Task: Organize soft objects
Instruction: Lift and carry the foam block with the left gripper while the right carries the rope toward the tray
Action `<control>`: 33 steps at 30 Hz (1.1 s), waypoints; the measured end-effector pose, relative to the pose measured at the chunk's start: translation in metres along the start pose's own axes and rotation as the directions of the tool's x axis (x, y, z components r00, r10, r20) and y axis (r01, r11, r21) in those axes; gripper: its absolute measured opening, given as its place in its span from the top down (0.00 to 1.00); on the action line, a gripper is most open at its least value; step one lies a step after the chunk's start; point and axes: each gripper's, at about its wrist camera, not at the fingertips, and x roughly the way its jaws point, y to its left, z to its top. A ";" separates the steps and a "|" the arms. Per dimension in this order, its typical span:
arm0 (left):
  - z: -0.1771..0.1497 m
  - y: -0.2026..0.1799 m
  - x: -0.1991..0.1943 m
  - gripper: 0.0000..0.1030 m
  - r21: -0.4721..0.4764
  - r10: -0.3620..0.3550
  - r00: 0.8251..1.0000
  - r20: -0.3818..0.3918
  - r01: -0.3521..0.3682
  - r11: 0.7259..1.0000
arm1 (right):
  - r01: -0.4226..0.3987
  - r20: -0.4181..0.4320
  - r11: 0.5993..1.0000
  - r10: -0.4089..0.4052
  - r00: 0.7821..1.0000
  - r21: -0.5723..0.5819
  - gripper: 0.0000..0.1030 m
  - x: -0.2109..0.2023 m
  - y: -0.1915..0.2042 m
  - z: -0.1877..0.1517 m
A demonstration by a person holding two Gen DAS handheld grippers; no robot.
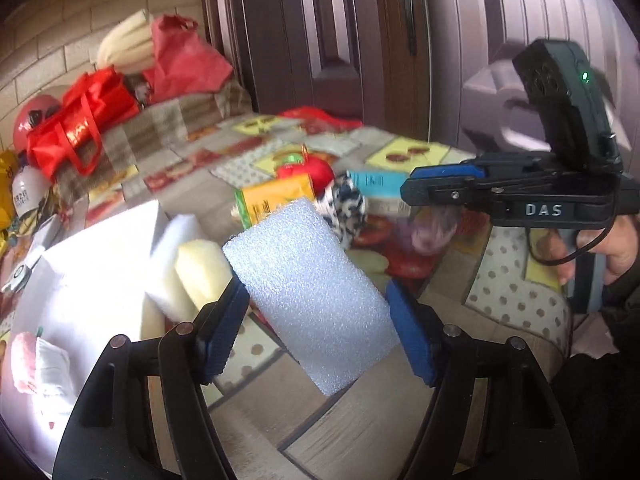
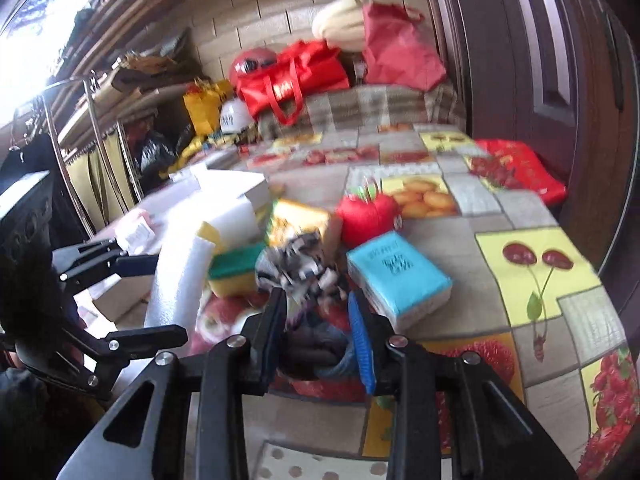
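Note:
My left gripper [image 1: 318, 300] is shut on a white foam block [image 1: 310, 288] and holds it tilted above the table; the block also shows in the right wrist view [image 2: 180, 276]. My right gripper [image 2: 320, 300] is shut on a dark bundle of cloth [image 2: 316, 344], with a black-and-white patterned scrunchie [image 2: 300, 268] just past its fingertips. In the left wrist view the right gripper [image 1: 412, 188] is at the right, over a purplish cloth [image 1: 432, 232]. On the table lie a red plush apple [image 2: 370, 216], a blue tissue pack [image 2: 396, 276], a yellow-green sponge [image 2: 234, 272] and a yellow packet [image 1: 276, 200].
A white box [image 1: 100, 264] with white and cream foam pieces [image 1: 192, 268] stands at the left. Red bags [image 1: 84, 120] and a cream pumpkin [image 1: 128, 40] sit at the table's far end by the brick wall. A dark door [image 1: 340, 40] is behind. A metal rack [image 2: 100, 140] stands left.

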 end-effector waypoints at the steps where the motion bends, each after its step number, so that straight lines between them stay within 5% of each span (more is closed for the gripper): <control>1: 0.000 0.003 -0.005 0.31 -0.005 0.020 0.999 0.025 -0.020 1.000 | 0.002 0.030 1.000 -0.002 1.000 -0.006 0.74 -0.003 0.003 0.003; 6: -0.005 0.023 -0.024 0.31 -0.066 0.109 0.987 0.114 -0.102 0.993 | 0.006 0.119 1.000 -0.004 0.993 -0.010 0.74 -0.003 0.014 0.014; 11: -0.009 0.040 -0.036 0.31 -0.153 0.113 0.982 0.154 -0.089 0.984 | 0.013 0.036 1.000 -0.013 0.999 0.020 0.72 0.003 0.007 0.016; 13: -0.010 0.043 -0.037 0.31 -0.159 0.104 0.981 0.163 -0.078 0.984 | 0.016 -0.020 1.000 -0.016 1.000 0.019 0.60 -0.002 0.003 0.010; 15: -0.009 0.044 -0.039 0.31 -0.159 0.099 0.980 0.174 -0.071 0.985 | 0.031 -0.068 1.000 -0.031 0.997 0.001 0.27 -0.003 0.001 0.003; 19: -0.010 0.043 -0.042 0.31 -0.157 0.099 0.978 0.184 -0.070 0.985 | -0.001 -0.174 0.996 -0.014 0.985 -0.084 0.23 0.004 0.015 -0.009; 22: -0.011 0.042 -0.047 0.31 -0.157 0.111 0.973 0.203 -0.079 0.984 | 0.017 -0.264 0.978 -0.073 0.962 -0.206 0.24 0.023 0.035 -0.021; 23: -0.012 0.043 -0.049 0.31 -0.159 0.114 0.971 0.210 -0.081 0.984 | 0.024 -0.290 0.972 -0.094 0.952 -0.235 0.34 0.029 0.039 -0.026; 24: -0.012 0.043 -0.051 0.31 -0.162 0.118 0.969 0.216 -0.084 0.983 | 0.013 -0.313 0.970 -0.092 0.945 -0.244 0.61 0.033 0.041 -0.030; 26: -0.013 0.046 -0.054 0.31 -0.172 0.125 0.965 0.230 -0.086 0.981 | -0.010 -0.307 0.972 -0.064 0.950 -0.234 0.74 0.030 0.042 -0.032; 30: -0.016 0.053 -0.060 0.31 -0.193 0.153 0.957 0.246 -0.106 0.976 | 0.010 -0.228 0.977 -0.059 0.972 -0.213 0.76 0.017 0.042 -0.025; 33: -0.017 0.058 -0.063 0.31 -0.208 0.189 0.949 0.253 -0.137 0.969 | -0.010 -0.069 0.986 -0.001 0.998 -0.166 0.76 0.002 0.047 -0.002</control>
